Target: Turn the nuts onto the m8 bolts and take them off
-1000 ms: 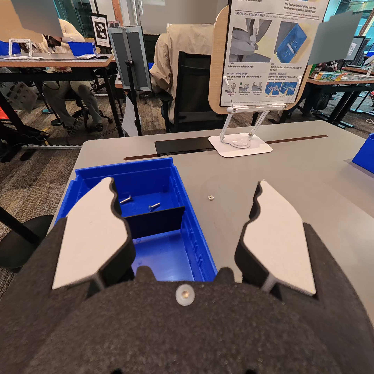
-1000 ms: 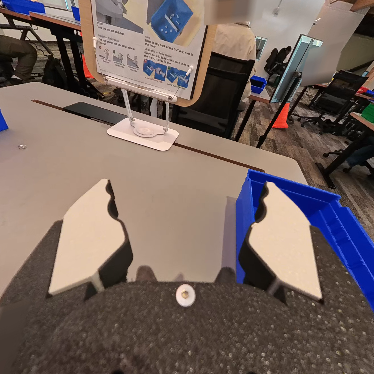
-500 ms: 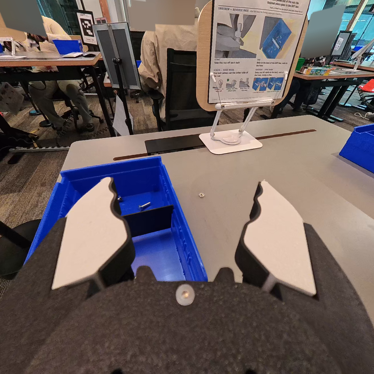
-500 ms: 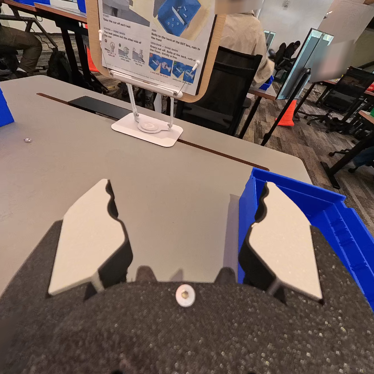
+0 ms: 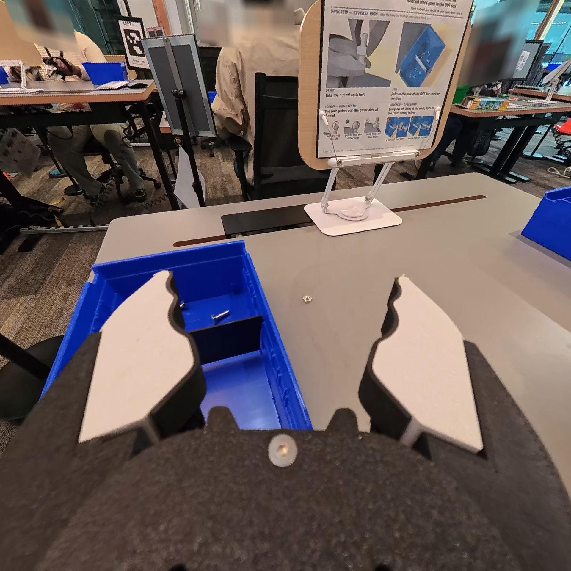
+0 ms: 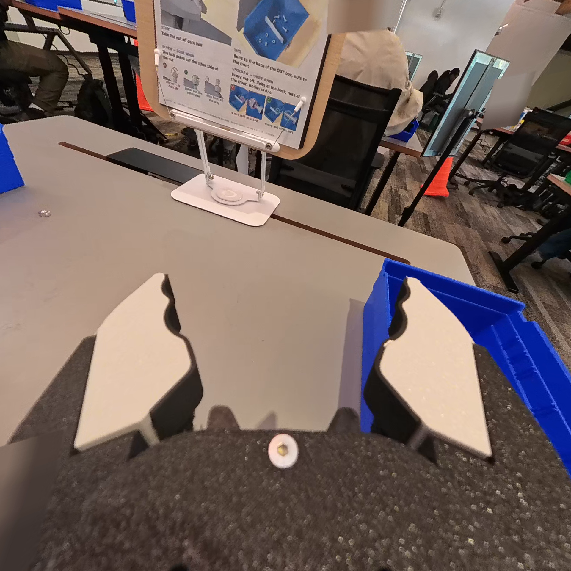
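My left gripper (image 5: 282,279) is open and empty, hovering over the right wall of a blue bin (image 5: 272,346) at the table's left. A dark divider (image 5: 225,338) splits the bin; a bolt (image 5: 220,315) lies in the back part and a second bolt (image 5: 183,306) peeks out beside my left finger. A loose nut (image 5: 307,298) lies on the grey table right of the bin; it also shows in the right wrist view (image 6: 44,213). My right gripper (image 6: 285,278) is open and empty, over the left wall of a second blue bin (image 6: 482,312).
An instruction sheet on a white stand (image 5: 352,216) stands at the table's far middle, next to a black cable flap (image 5: 265,217). The second bin shows at far right in the left wrist view (image 5: 550,228). People sit at desks beyond the table. The bolt (image 5: 220,315) sits 25 centimetres or so from the ends of my left fingers.
Both grippers have shifted a little and stay open; the left view swung left, then back right and closer, the right view swung so the stand moved right. Nothing was picked up.
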### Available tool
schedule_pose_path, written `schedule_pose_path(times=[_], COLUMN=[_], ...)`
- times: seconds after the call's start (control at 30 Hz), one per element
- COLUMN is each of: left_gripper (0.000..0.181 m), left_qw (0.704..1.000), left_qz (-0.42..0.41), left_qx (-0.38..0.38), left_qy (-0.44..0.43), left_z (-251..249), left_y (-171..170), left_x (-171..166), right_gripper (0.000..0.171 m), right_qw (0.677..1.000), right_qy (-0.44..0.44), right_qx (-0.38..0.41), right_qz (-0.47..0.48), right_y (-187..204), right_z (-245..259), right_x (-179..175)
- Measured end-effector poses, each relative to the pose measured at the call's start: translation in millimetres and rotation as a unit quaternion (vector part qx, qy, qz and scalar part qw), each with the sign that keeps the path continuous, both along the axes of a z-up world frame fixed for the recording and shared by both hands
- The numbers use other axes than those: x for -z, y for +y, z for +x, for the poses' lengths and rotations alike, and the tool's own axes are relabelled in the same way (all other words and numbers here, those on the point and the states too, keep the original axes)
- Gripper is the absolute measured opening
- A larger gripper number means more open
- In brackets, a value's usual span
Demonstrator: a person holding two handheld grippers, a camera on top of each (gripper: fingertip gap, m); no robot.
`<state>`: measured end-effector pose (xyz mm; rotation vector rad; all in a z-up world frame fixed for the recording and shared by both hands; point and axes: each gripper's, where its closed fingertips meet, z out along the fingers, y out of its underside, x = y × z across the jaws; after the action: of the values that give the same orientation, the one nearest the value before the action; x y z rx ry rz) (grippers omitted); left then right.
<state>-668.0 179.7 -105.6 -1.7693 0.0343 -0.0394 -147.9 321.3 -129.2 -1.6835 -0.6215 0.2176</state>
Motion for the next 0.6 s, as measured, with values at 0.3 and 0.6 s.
schedule_pose_path(times=[0.3,0.6], left_gripper=[0.126,0.126], left_qw=[1.000,1.000], left_qz=[0.001,-0.002], left_qx=[0.004,0.004], left_qy=[0.001,-0.004], left_z=[4.1,7.5], left_y=[1.0,-0.7], left_x=[-1.6,1.2], right_gripper=[0.132,0.132], right_qw=[1.000,1.000], right_qy=[0.001,-0.001], right_qx=[-0.001,-0.004], right_qz=[0.000,-0.003], right_y=[-1.5,-1.7], right_z=[2.0,0.7], right_x=[-0.8,1.4])
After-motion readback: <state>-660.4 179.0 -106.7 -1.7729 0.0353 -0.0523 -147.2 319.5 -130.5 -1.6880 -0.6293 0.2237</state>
